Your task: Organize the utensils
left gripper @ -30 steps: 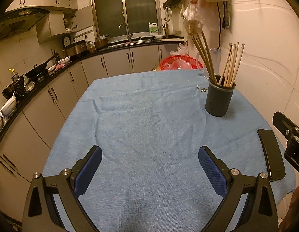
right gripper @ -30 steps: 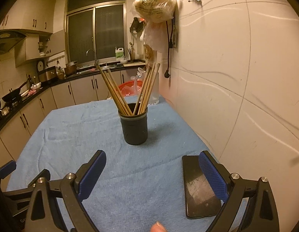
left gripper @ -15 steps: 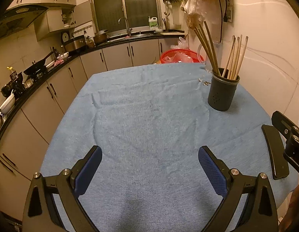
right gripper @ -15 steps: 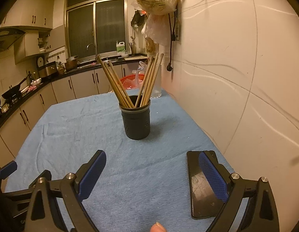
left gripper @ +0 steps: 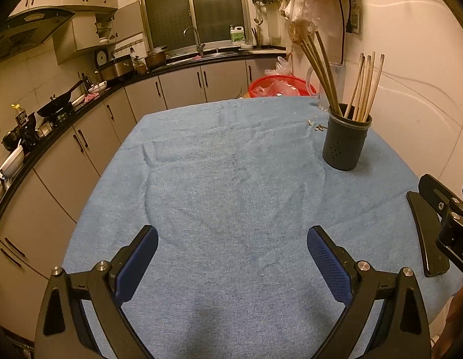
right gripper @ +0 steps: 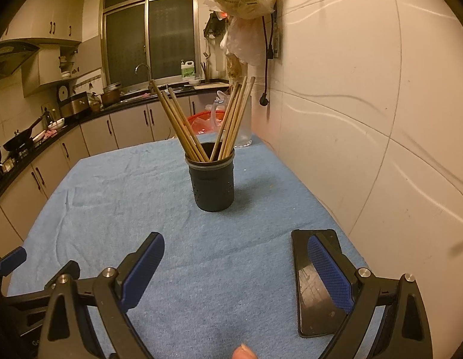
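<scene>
A dark cylindrical utensil holder (left gripper: pixel 345 142) stands upright on the blue cloth (left gripper: pixel 225 179) at the far right, with several wooden chopsticks (left gripper: pixel 364 85) standing in it. In the right wrist view the holder (right gripper: pixel 213 184) stands straight ahead with the chopsticks (right gripper: pixel 183 127) splayed in two bunches. My left gripper (left gripper: pixel 231 254) is open and empty above the near middle of the cloth. My right gripper (right gripper: pixel 236 260) is open and empty, short of the holder.
A black phone (right gripper: pixel 316 281) lies flat on the cloth under my right gripper's right finger; it also shows in the left wrist view (left gripper: pixel 426 233). A clear jug (left gripper: pixel 330 83) and a red basket (left gripper: pixel 276 86) are beyond the far table edge. The wall (right gripper: pixel 381 119) is close on the right.
Both grippers have drawn back and risen a little, so the holder sits farther off in both views. Both stay open and empty.
</scene>
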Tool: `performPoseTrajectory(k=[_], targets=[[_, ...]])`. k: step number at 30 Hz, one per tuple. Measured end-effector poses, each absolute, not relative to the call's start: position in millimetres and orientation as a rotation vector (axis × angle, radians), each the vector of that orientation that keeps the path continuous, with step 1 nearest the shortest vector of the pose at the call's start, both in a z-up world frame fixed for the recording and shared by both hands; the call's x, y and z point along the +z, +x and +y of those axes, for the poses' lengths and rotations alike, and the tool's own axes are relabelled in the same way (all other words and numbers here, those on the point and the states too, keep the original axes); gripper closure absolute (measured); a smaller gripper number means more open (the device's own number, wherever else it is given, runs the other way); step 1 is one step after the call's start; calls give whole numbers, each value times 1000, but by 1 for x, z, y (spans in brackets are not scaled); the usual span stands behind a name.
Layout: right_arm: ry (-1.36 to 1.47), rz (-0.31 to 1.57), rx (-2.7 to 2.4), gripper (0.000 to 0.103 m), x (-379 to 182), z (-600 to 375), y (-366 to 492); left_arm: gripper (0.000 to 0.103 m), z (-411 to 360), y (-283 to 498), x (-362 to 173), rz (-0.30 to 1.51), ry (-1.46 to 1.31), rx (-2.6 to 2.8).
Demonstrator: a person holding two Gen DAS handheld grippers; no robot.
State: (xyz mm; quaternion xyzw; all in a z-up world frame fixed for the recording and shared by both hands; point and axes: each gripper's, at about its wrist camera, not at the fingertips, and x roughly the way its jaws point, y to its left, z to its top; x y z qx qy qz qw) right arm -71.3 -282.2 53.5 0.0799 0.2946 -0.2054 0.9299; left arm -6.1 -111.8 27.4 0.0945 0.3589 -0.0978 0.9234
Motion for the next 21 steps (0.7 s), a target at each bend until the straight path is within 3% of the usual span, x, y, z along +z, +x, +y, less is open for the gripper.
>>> performPoseTrajectory(k=[21], targets=[[159,616,-417,5,52,-279,-68,3,-110,-9,29,734,193,-207]])
